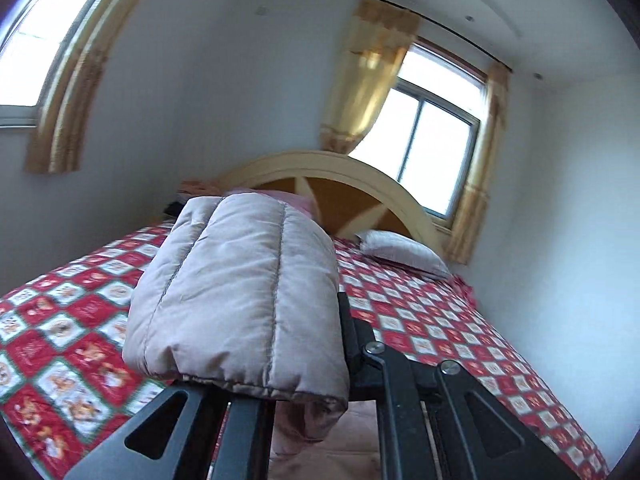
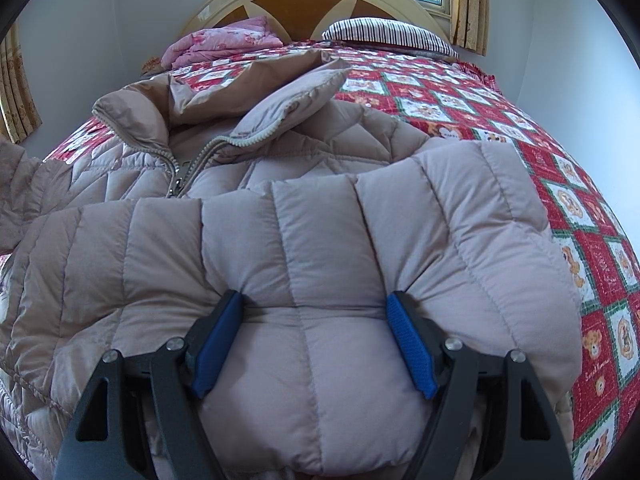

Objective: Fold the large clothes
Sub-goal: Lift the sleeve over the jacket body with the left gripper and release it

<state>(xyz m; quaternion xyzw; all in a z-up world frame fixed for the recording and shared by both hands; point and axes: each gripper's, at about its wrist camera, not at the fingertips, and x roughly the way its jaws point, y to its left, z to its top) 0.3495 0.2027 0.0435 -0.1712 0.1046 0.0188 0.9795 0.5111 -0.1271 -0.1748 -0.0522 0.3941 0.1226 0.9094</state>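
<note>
A beige quilted jacket [image 2: 300, 220] lies spread on the bed, zip and collar toward the headboard. One padded sleeve is folded across its front. My right gripper [image 2: 316, 298] points down at that sleeve, its blue pads [image 2: 408, 340] set wide and pressing into a puffy fold from both sides. In the left wrist view another padded part of the jacket [image 1: 240, 280] is lifted above the bed and drapes over my left gripper [image 1: 336, 320]. That gripper is shut on it, with one black finger [image 1: 350, 332] showing at the fabric's right edge and the other hidden.
The bed has a red checked cover [image 2: 480, 92] and a curved wooden headboard [image 1: 360, 184]. A striped pillow [image 2: 388, 34] and a folded pink quilt [image 2: 224, 44] lie at its head. White walls close in at the right, with a curtained window [image 1: 432, 132] behind.
</note>
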